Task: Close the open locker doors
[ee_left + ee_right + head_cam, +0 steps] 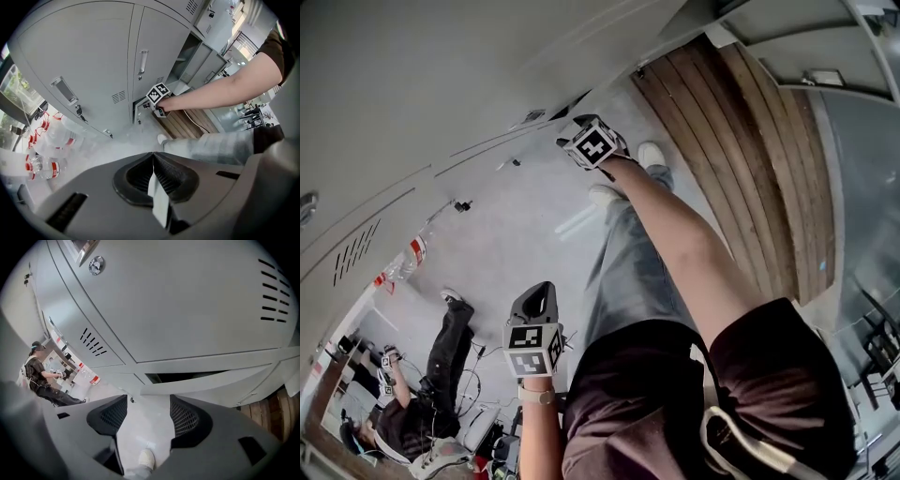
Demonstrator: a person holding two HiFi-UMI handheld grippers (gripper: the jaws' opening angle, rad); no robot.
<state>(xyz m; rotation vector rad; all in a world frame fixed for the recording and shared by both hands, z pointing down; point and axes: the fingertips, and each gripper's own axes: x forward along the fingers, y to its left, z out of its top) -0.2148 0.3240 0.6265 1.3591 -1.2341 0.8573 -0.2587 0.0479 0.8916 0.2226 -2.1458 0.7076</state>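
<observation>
Now | right tool [147, 401] apart, empty, near ajar locker door [211, 380] | left tool [153, 157] together

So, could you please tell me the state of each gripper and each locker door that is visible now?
Left gripper, shut, nothing between the jaws.
Right gripper, open, empty.
Bottom locker door, ajar, a dark gap along its edge.
Vented locker door, closed.
Farther locker, open.
</observation>
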